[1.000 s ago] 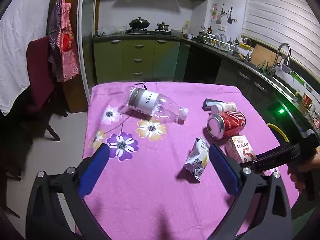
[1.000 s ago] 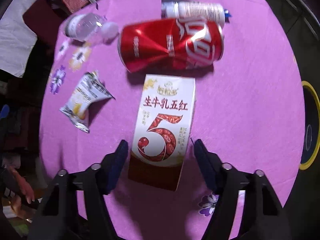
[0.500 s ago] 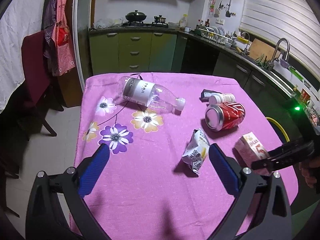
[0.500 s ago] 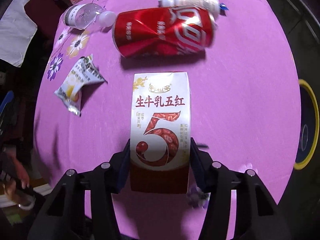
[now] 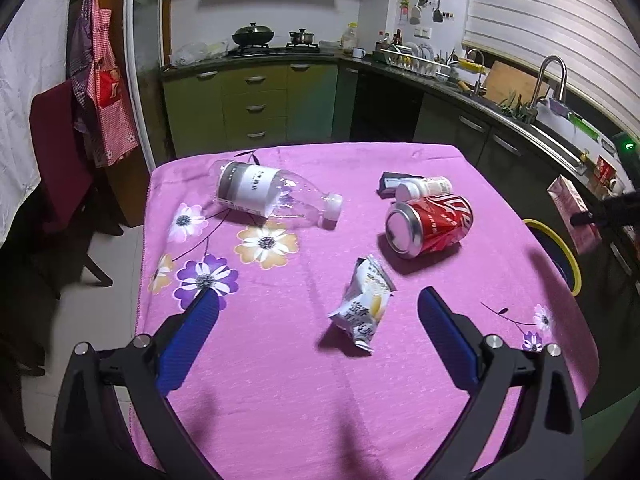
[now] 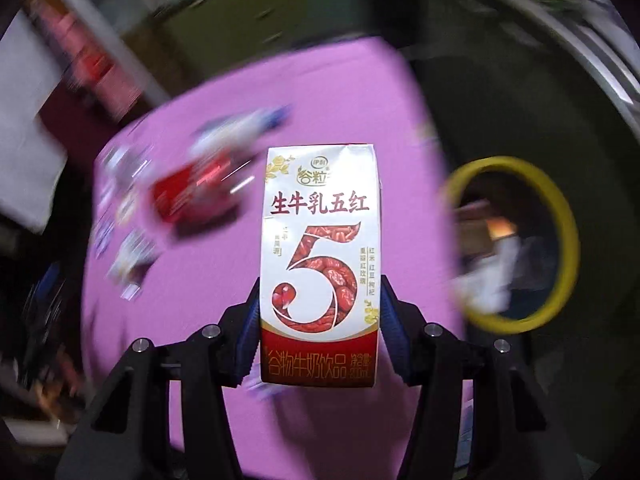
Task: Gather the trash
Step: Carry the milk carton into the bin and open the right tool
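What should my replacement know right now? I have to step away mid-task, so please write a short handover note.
Right gripper: shut on the milk carton, lifted off the table and beside the yellow-rimmed bin, which already holds some trash.
Left gripper: open, empty, hovering over the near part of the pink tablecloth.
On the table: snack wrapper, red can, plastic bottle, small white bottle with a dark item behind it.
Done: carton picked up.
Left: drop the carton in the bin, then collect the other pieces.
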{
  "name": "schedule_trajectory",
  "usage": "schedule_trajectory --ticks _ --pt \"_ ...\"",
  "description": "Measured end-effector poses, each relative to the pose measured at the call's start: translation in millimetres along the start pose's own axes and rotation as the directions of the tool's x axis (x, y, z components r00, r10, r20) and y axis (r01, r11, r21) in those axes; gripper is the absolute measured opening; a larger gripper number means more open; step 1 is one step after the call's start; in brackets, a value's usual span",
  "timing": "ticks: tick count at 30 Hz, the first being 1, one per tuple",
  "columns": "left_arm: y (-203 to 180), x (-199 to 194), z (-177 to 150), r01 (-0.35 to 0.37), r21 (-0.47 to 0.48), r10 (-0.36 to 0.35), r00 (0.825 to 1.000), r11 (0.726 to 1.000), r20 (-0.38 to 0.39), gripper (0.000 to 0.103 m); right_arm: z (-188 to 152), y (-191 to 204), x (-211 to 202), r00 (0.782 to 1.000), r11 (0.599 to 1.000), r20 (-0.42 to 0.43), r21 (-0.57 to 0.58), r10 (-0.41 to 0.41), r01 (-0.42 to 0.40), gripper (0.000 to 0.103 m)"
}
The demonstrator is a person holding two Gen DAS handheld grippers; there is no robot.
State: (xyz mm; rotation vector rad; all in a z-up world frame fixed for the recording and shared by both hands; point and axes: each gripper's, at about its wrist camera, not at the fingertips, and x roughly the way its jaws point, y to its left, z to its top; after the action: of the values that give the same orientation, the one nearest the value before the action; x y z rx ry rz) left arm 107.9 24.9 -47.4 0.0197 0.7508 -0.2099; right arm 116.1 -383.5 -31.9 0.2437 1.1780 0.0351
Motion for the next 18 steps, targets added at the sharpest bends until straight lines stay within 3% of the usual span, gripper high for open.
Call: schedule_trajectory --ticks 5,9,13,15,18 --pt "-9 0 1 -0.018 0.032 0.018 1.0 0.999 -0.006 0.095 28 -101 30 0.988 0.981 -0.013 0.112 -0.156 0.157 0.054" --pt "-13 1 3 -0.032 0.053 0.033 0.999 0.998 -0.011 0.096 33 -144 69 0.976 0.965 -0.073 0.15 -0.204 0.213 0.054" --pt "-20 4 5 -0.014 0.083 0.016 1.0 0.996 -0.021 0.097 38 -165 97 0.959 0.95 -0.116 0.153 -0.258 0.274 0.059" --pt "-26 7 4 -0.009 0.115 0.011 1.0 0.993 -0.018 0.097 38 -172 97 0.961 0.947 -0.102 0.173 -0.258 0.272 0.067" --pt "-35 18 3 -0.002 0.176 0.009 0.999 0.984 -0.039 0.097 33 -175 74 0.973 0.953 -0.04 0.193 -0.229 0.233 0.068"
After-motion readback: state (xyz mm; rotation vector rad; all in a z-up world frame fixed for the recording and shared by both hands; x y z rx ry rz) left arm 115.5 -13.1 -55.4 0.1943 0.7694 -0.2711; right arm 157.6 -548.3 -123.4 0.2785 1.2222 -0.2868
